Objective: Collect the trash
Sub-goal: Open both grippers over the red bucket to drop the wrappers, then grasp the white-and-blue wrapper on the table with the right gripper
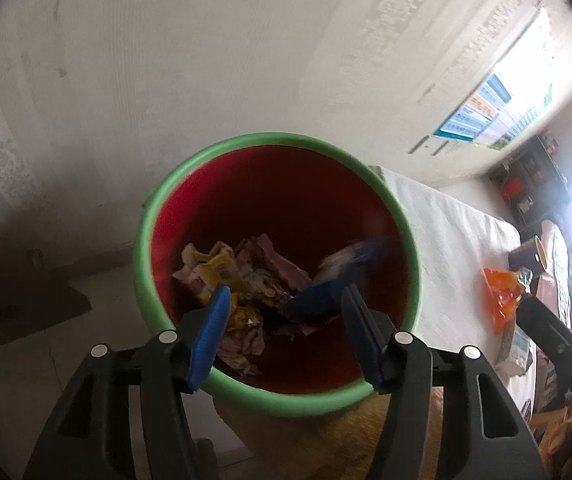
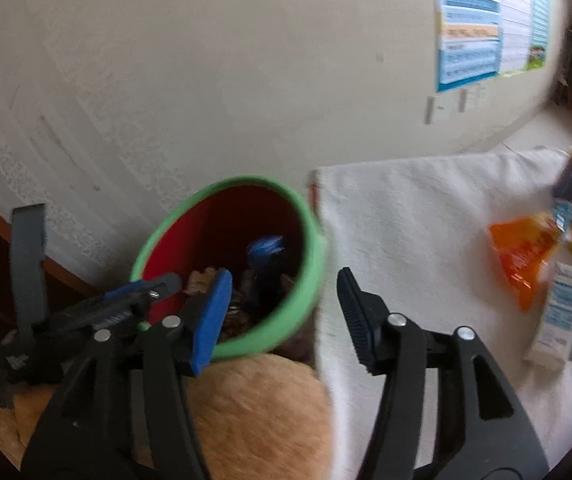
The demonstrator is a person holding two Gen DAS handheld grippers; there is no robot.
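The left tongs (image 1: 286, 312) hung spread and empty over the round red plastic bin with a green rim (image 1: 154, 208), where crumpled wrappers (image 1: 246, 276) lay. The right tongs (image 2: 282, 304) were likewise spread, holding nothing. On the white textured cloth surface (image 2: 406, 220), a crinkly orange foil packet (image 2: 522, 256) remained; slick film might slip from the pads.

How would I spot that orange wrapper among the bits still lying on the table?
Start at the red bin with the green rim, then move right onto the white cloth covering the table. Near its far right edge lies a small cluster of litter. The orange wrapper is the crumpled bright one, left of the white and blue carton.
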